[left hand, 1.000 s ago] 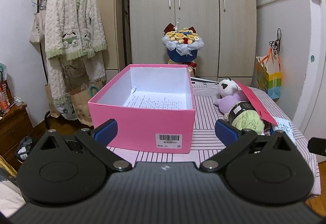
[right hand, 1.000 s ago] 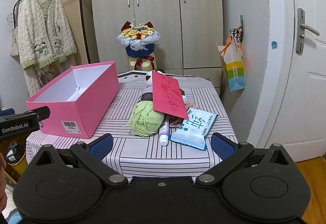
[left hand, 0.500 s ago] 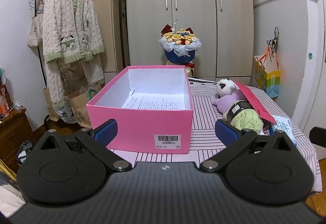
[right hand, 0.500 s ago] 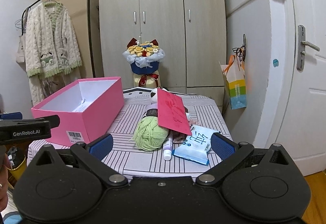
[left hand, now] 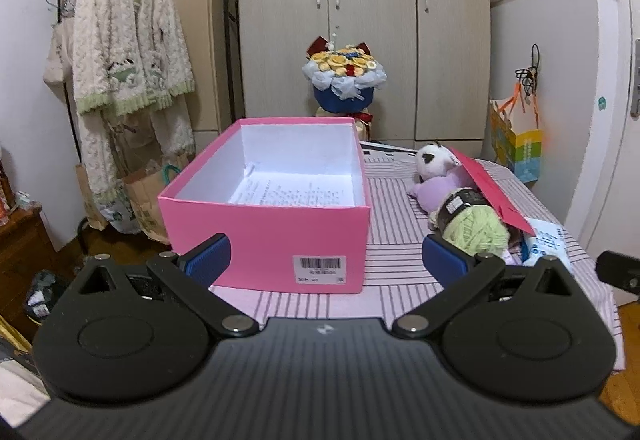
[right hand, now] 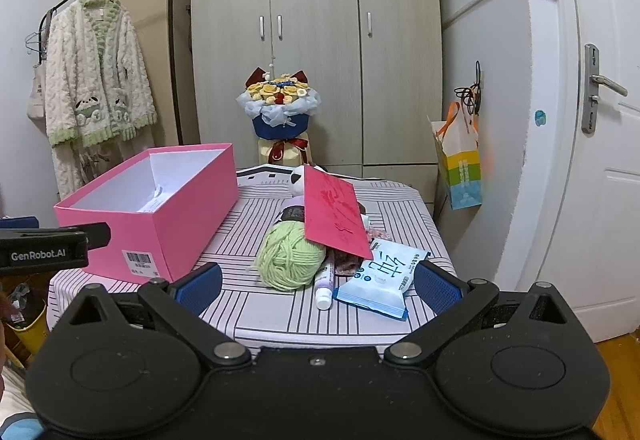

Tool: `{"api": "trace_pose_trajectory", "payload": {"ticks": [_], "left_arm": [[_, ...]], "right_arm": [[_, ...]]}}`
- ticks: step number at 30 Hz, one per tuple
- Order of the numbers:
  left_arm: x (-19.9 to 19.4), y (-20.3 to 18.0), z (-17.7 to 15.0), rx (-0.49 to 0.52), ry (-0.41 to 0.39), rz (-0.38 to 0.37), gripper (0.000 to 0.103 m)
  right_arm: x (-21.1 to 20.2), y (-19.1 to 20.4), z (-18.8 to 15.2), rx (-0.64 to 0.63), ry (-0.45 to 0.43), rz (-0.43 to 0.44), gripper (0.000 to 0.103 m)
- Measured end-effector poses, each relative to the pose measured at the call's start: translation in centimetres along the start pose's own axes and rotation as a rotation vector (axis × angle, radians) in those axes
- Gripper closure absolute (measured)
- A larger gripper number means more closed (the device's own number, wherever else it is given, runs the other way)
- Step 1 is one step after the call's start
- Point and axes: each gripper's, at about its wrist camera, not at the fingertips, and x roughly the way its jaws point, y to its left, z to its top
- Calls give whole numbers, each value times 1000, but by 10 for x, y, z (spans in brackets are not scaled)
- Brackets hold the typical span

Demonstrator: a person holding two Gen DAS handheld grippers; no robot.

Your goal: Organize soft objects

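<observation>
An open pink box (left hand: 264,228) (right hand: 160,228) with white paper inside stands on the left of the striped table (right hand: 280,316). To its right lie a panda plush in purple (left hand: 436,175), a green yarn ball (left hand: 476,228) (right hand: 290,258), a red envelope (right hand: 334,213) leaning over them, a small tube (right hand: 325,286) and a blue wipes pack (right hand: 386,278). My left gripper (left hand: 326,258) is open in front of the box. My right gripper (right hand: 318,282) is open, short of the yarn and wipes. Neither holds anything.
A flower bouquet (right hand: 280,107) stands behind the table before a wardrobe (right hand: 316,39). A knitted robe (left hand: 128,51) hangs on a rack at left. A colourful paper bag (right hand: 460,163) hangs on the right wall beside a white door (right hand: 600,159). The left gripper's body (right hand: 44,250) shows at the right view's left edge.
Both views have shifted slightly: the table and objects sit a little lower in frame, as both grippers tilted upward. Nothing on the table moved; both grippers stay open.
</observation>
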Motion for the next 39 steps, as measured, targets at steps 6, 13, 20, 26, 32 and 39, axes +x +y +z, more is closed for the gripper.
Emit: {"api": "trace_pose_trajectory", "payload": {"ticks": [6, 13, 20, 26, 32, 39], "left_arm": [[2, -9, 16, -6, -40, -73, 0], [33, -26, 39, -14, -44, -198, 0], [97, -56, 61, -30, 12, -295, 3], [165, -86, 69, -50, 115, -415, 24], [214, -107, 65, -64, 227, -498, 49], [232, -116, 58, -62, 252, -523, 67]], "right_arm": [[5, -19, 9, 3, -97, 108, 0], [54, -54, 29, 72, -30, 252, 0], [133, -76, 32, 189, 82, 338, 0], [199, -83, 29, 251, 170, 375, 0], [231, -86, 29, 262, 227, 400, 0], [253, -92, 27, 280, 270, 392, 0]]}}
